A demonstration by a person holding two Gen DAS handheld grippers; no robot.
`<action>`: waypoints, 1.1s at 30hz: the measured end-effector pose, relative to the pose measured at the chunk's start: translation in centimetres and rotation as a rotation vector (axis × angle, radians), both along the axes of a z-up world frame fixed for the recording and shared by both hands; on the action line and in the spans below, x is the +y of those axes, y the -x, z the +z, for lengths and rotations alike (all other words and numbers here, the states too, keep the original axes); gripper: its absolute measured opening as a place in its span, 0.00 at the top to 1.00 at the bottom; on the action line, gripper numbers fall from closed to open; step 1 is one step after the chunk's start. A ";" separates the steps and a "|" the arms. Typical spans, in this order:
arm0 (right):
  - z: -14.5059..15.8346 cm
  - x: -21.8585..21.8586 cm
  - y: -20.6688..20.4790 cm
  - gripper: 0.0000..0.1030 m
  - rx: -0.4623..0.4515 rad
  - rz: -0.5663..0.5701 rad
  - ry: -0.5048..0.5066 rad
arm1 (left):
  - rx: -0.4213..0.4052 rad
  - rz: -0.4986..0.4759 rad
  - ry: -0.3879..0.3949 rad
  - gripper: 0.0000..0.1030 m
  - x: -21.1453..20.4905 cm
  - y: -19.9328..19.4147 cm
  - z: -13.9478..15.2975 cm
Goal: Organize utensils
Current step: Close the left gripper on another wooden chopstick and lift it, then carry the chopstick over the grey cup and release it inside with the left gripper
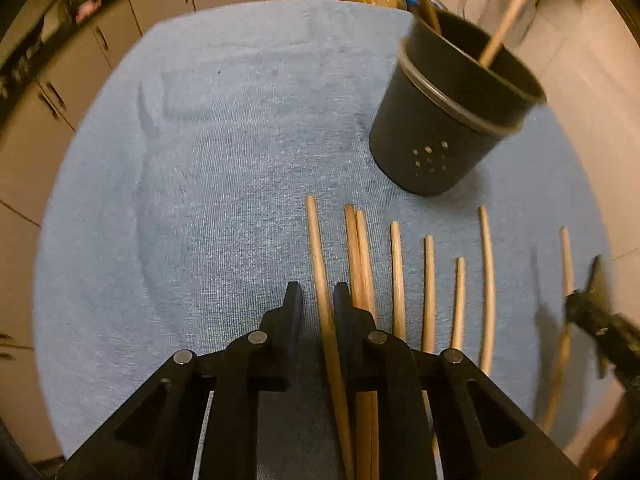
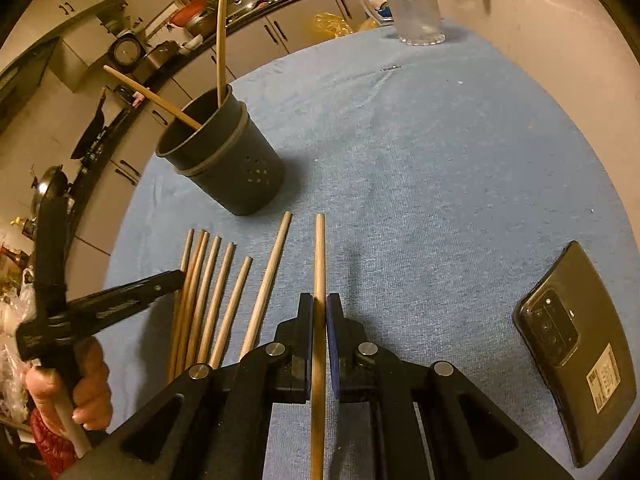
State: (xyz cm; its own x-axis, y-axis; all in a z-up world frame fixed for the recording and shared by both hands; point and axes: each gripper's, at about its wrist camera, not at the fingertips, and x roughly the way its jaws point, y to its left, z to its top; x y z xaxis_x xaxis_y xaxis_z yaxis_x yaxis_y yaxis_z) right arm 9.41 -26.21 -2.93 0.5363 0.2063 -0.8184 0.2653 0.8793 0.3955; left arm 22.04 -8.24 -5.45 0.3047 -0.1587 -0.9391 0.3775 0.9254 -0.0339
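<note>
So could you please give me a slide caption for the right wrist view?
Right hand-held gripper clamps one chopstick above the blue towel, dark holder beyond.

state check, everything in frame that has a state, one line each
left tongs: jaws astride the leftmost chopstick; contact not clear
right tongs: shut on a chopstick
holder: upright on the blue towel, two chopsticks standing in it
loose chopsticks: six in the right wrist view, lying flat side by side on the towel
pitcher: upright, looks empty
phone: face down on the towel
</note>
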 end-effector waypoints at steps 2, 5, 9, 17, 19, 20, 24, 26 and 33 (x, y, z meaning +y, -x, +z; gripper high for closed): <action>0.0 0.2 0.0 0.93 -0.010 0.003 -0.009 | -0.017 0.016 -0.007 0.93 0.1 0.3 0.0; 0.3 0.2 0.3 0.93 -0.021 0.011 -0.012 | -0.018 0.042 0.038 0.94 1.8 0.6 0.1; 1.2 0.6 0.8 0.93 -0.062 0.024 0.000 | -0.042 0.067 0.154 0.94 4.6 1.9 1.2; 4.6 2.7 2.5 0.93 -0.236 0.050 0.024 | -0.207 0.084 0.316 0.94 8.6 5.2 7.6; 5.7 3.2 3.1 0.93 -0.294 0.058 0.029 | -0.244 0.077 0.331 0.94 8.8 6.2 8.6; 6.2 3.4 3.4 0.93 -0.318 0.059 0.028 | -0.262 0.073 0.340 0.94 8.9 6.4 9.3; 7.3 3.7 4.2 0.93 -0.371 0.051 0.043 | -0.308 0.058 0.374 0.94 9.1 7.8 10.9; 7.8 3.8 4.5 0.93 -0.387 0.047 0.048 | -0.328 0.051 0.380 0.94 9.1 8.3 11.8; 8.9 3.2 5.2 0.93 -0.434 0.027 0.053 | -0.367 0.048 0.397 0.94 9.8 8.8 13.5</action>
